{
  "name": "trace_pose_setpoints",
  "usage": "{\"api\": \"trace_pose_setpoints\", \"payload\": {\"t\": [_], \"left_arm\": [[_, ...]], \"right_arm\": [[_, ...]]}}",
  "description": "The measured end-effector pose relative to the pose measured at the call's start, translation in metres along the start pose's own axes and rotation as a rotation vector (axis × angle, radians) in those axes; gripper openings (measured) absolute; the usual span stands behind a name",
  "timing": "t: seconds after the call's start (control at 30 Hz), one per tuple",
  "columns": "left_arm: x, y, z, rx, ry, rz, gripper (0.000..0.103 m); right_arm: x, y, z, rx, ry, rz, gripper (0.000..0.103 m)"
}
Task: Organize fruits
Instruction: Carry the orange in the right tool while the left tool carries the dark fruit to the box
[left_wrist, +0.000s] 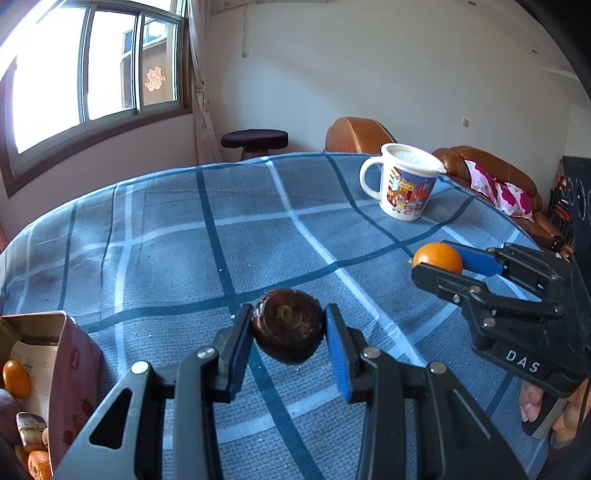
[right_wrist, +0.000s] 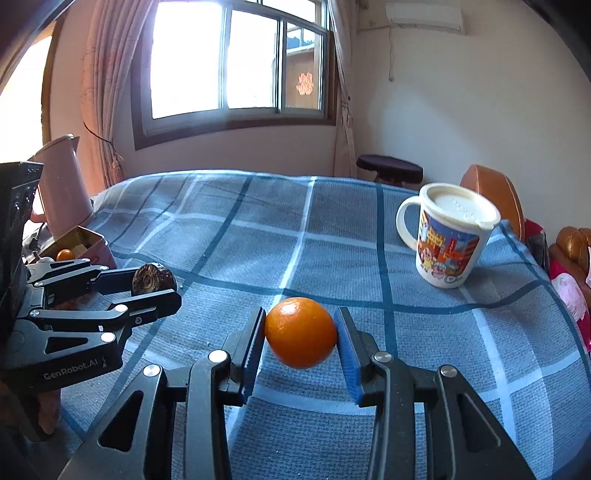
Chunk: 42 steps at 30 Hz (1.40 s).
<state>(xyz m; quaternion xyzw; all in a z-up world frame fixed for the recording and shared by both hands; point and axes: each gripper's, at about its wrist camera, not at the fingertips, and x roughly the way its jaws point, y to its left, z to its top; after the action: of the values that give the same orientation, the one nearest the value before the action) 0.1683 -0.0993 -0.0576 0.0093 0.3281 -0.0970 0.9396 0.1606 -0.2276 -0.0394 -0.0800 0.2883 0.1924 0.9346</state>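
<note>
Left wrist view: the left gripper (left_wrist: 289, 334) is clamping a dark brown fruit (left_wrist: 288, 325) between its blue ribbed pads, carrying it clear of the cloth (left_wrist: 166, 236). The fruit is squat and round, its skin dull and rough, with a crusty patch facing the camera. The pads are pinching it at its widest part, likely so it cannot roll out. At lower left an open pink box (left_wrist: 70, 369) is standing with small oranges and other fruit inside or just beside it, so this looks like the collecting place. To the right, the right gripper (left_wrist: 437, 264) is squeezing an orange (left_wrist: 437, 256). A lidded cartoon mug (left_wrist: 404, 182) is sitting well apart, near the table's far edge.

Right wrist view: the right gripper (right_wrist: 300, 334) is gripping the orange (right_wrist: 300, 332), smooth, glossy and nearly spherical, also held off the cloth (right_wrist: 258, 229). The checked cloth is looking coarse and woven. At left, the left gripper (right_wrist: 153, 284) is holding the brown fruit (right_wrist: 153, 278), with the box (right_wrist: 85, 240) and a pink jug (right_wrist: 62, 184) beyond it. The mug (right_wrist: 448, 236) is standing at right.
</note>
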Motion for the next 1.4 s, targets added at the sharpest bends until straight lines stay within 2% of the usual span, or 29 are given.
{"api": "trace_pose_setpoints", "payload": {"t": [1.4], "left_arm": [[-0.046,-0.001,-0.013,0.014,-0.189,0.077,0.040]], "right_arm": [[-0.049,0.012,-0.008,-0.014,-0.245,-0.037,0.040]]}}
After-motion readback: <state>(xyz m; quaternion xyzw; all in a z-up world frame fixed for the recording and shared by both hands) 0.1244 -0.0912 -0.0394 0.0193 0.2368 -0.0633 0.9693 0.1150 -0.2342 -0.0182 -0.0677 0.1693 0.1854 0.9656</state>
